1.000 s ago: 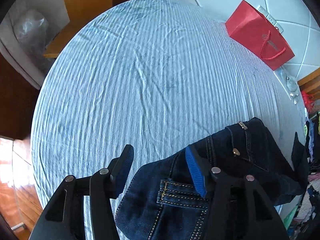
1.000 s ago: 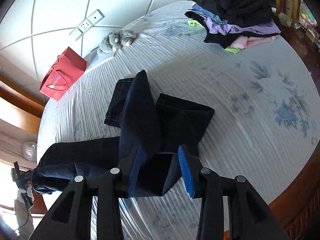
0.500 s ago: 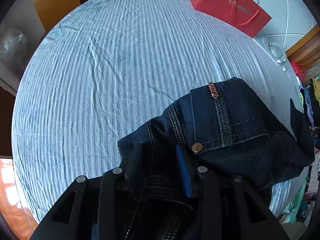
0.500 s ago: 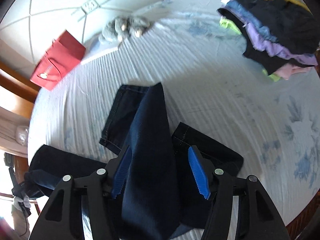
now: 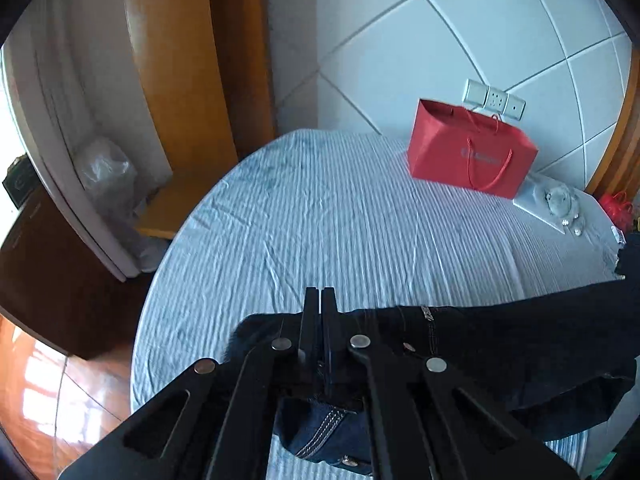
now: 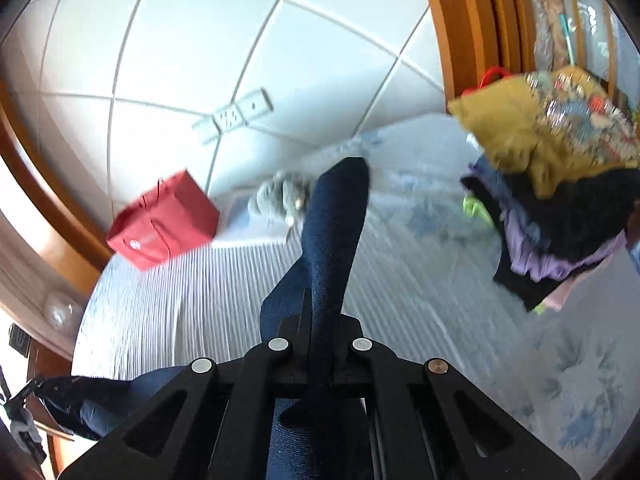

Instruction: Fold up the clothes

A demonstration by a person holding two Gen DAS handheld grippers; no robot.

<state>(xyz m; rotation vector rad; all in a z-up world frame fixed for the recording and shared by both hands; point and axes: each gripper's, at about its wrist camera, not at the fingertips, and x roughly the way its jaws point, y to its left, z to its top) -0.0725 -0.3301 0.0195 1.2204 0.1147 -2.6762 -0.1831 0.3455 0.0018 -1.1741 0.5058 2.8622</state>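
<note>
I have both claws clamped on the jeans [image 5: 500,344], the left claw [image 5: 319,300] pinching the waistband that trails off to its right, the right claw [image 6: 320,320] gripping a leg running straight ahead above the bed [image 5: 340,220].

Dark blue jeans [image 5: 500,340], waistband end lifted off bed, leg [image 6: 332,240] raised upright, fabric stretched btwn.

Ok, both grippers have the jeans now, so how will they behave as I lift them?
Probably floppy: the jeans sag between the left gripper and the bed, and a leg drapes over the right gripper. Likely fairly heavy, being thick denim with seams and rivets. Slipping seems unlikely: both grippers have just closed on the cloth.
</note>
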